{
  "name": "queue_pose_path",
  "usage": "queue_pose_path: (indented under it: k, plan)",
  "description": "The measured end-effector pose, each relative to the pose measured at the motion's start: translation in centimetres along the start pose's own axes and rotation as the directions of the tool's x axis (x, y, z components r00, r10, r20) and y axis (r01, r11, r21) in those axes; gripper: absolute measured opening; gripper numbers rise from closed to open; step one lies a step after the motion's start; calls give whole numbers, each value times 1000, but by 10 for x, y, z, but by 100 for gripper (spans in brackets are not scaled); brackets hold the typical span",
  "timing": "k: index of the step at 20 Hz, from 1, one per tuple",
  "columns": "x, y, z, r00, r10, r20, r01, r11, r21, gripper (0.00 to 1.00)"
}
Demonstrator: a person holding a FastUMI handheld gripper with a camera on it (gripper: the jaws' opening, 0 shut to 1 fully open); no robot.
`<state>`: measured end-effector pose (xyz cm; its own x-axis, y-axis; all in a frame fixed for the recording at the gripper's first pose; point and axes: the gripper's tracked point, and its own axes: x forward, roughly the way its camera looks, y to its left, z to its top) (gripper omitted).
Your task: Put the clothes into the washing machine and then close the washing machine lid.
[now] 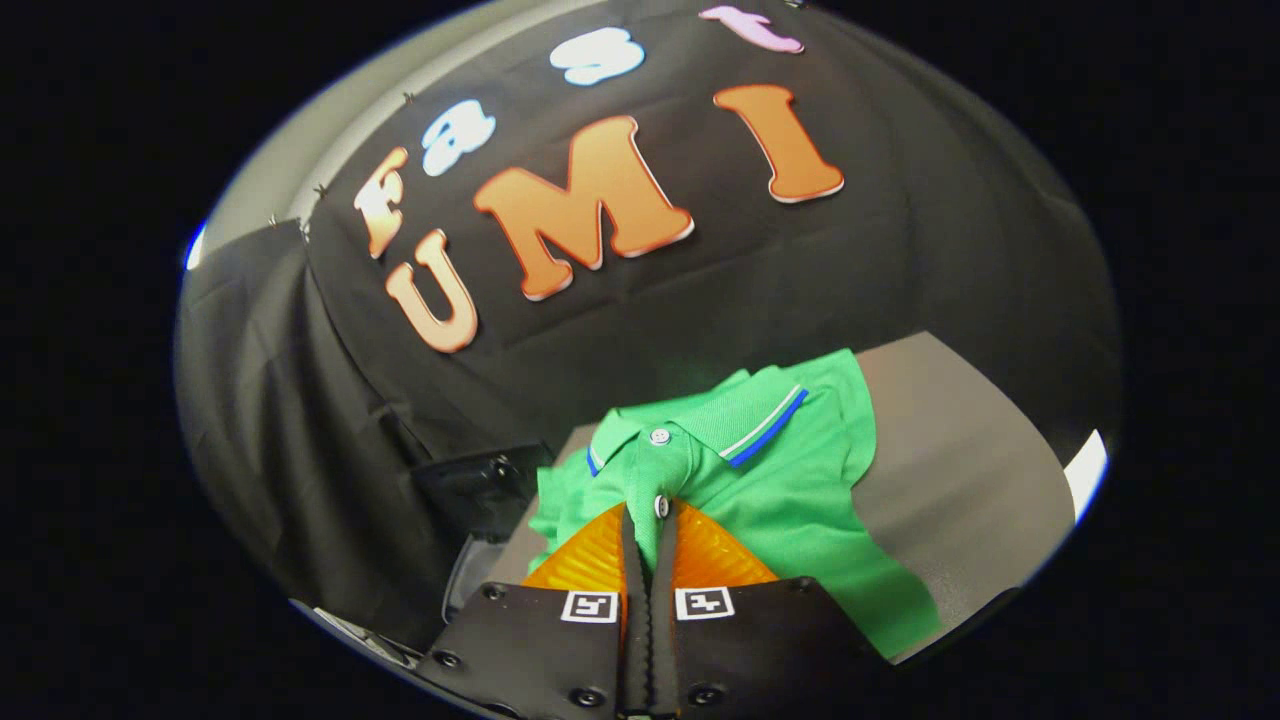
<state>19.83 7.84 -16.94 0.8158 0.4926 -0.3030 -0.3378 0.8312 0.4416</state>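
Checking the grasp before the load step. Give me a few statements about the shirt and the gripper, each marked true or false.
1. The gripper is shut on the green polo shirt at its button placket. True.
2. The shirt is red. False: it is green, with a white and blue stripe along the collar.
3. The shirt lies partly over a grey surface. True.
4. The fingers stand wide apart with nothing between them. False: they are closed together, pinching fabric.
5. The collar lies beyond the fingertips. True.
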Motion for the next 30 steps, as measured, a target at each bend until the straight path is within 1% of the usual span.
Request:
queue_pose_path:
  k: [3, 4, 7, 9, 11, 14, 16, 18, 20, 24, 26, 30]
  plan:
    - [-26, 14, 28, 989, 72, 131, -70, 997, -15, 7]
    - [-36, 17, 35, 985, 87, 150, -83, 996, -31, 7]
    - [-61, 23, 53, 968, 102, 228, -83, 992, -90, 7]
    - [-77, 28, 60, 959, 104, 262, -74, 990, -122, 7]
    - [-89, 37, 65, 948, 123, 294, -82, 985, -149, 7]
    - [-114, 64, 66, 933, 158, 325, -91, 973, -210, 7]
    - [-123, 94, 64, 923, 172, 343, -90, 966, -244, 7]
    - [-119, 131, 64, 909, 180, 375, -90, 965, -245, 7]
    - [-116, 160, 61, 905, 164, 393, -70, 968, -241, 7]
    - [-101, 219, 49, 894, 154, 420, -27, 956, -293, 7]
    - [-87, 248, 41, 891, 162, 424, -31, 954, -299, 7]
    - [-48, 292, 19, 896, 166, 412, -44, 956, -290, 7]
